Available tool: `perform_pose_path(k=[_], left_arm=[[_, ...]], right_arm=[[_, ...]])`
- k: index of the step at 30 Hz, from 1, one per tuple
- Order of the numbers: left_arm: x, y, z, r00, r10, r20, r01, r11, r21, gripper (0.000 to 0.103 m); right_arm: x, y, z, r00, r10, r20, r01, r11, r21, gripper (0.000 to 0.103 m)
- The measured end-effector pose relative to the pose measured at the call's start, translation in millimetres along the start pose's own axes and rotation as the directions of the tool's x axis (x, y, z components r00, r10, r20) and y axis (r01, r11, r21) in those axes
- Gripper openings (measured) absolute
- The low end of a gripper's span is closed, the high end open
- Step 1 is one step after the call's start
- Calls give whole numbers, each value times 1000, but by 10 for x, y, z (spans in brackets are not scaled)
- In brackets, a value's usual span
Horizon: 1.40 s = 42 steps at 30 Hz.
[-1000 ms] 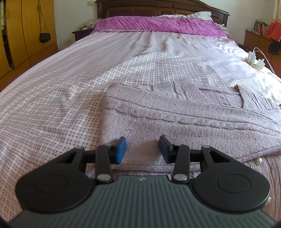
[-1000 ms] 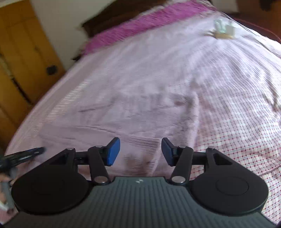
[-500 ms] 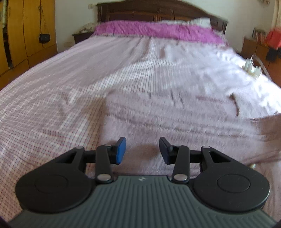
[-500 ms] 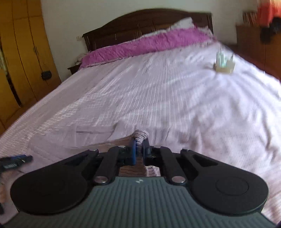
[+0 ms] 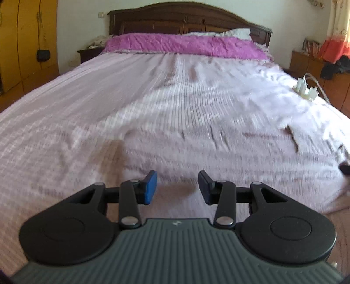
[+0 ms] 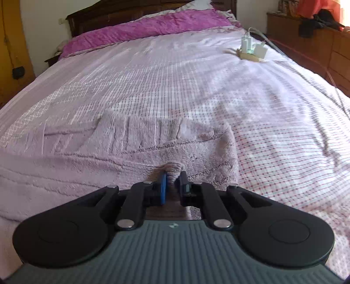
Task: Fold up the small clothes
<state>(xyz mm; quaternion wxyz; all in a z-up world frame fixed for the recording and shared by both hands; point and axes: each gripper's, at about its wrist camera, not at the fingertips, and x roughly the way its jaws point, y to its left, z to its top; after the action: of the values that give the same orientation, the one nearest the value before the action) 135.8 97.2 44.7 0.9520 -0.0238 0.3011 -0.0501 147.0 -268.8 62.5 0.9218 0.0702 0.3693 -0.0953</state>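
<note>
A fuzzy lilac knit garment [image 6: 109, 148] lies spread on the checked bedsheet [image 6: 273, 131]. It also shows, blurred, in the left wrist view [image 5: 218, 153]. My right gripper [image 6: 172, 185] is shut on a bunched edge of the garment near its right side. My left gripper [image 5: 177, 187] is open and empty, just above the garment's near left part. The garment's near edge is hidden under both grippers.
A power strip with white chargers [image 6: 251, 51] and its cable lie on the bed's right side; it also shows in the left wrist view [image 5: 306, 90]. A magenta pillow cover [image 5: 186, 43] and wooden headboard [image 5: 186, 17] are at the far end. Wooden drawers [image 6: 317, 43] stand to the right.
My right gripper closed on the garment's edge and now holds it low over the bed. My left gripper stayed open and rose and tilted slightly; its view is blurred.
</note>
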Motion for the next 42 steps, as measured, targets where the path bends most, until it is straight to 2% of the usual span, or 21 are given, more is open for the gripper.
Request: perform_pose_path(k=[5,8,10,16,21,25,34,42], left_arm=[[197,248,237,1000,-9,27,9,1000,-11,44],[447,387,241,998,-52,-30,50,997,-52,44],[608,445,205,996,-42,-82,35,995,-92,46],[538,319,186,999,5,-54,-7,1000,-28,46],[258,319,229,999,23,-40,-26,998,-61,44],[-68,300,196,999,42,-28,-43,997,-69,44],[-732,290,0,996,78,-34,-81,989,-123,44],[-1198,258,-278,995,57,-83,-68,989,-130,44]], right_arm=[[-269,43,-73,997,-9,82,7,1000,27,24],[-169,46,-158,1000,-4,31,3,1000,30,32],[-69,-6,-225,999,-20,28,19,999,34,42],[-142,-85,-219,999,2,52,-9,992,127,44],[-424,-131,-251,993,54,109,-71,984,161,49],[-701,-139,-347,986,102,133,-122,980,157,59],[-1198,-218,-635,970,191,150,-219,955,200,60],[-1528,-357,-948,971,199,132,-225,948,227,60]])
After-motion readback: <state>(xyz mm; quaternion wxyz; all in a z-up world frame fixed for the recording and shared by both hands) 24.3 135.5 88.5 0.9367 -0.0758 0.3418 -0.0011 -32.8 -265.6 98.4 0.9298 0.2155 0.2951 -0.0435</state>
